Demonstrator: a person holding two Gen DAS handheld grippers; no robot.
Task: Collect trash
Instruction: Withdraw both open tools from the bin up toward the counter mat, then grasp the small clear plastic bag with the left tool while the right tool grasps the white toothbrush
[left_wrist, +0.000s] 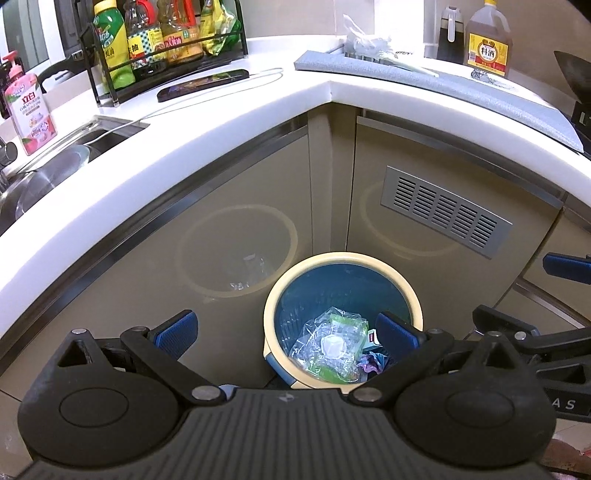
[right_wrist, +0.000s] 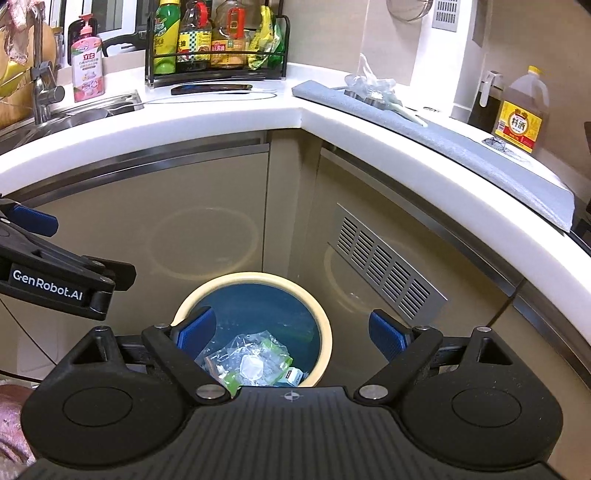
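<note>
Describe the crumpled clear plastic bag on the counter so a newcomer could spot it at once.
Start at the white L-shaped countertop and find the grey mat on its right arm. The clear plastic bag sits at the mat's far end; unlike the bottles nearby, it is see-through and crumpled.

Even indoor light is falling from overhead, and I am seeing both of my views clearly, with no motion blur. The white countertop is glaring brightest along its rounded edge, while the glossy beige cabinet doors are mirroring the bin's pale rim as faint rings. The fisheye lenses are bending the counter into a strong arc and darkening the far corners. The bin's blue inside is sitting in soft shadow, and the crumpled clear wrapper there is catching small highlights.
</note>
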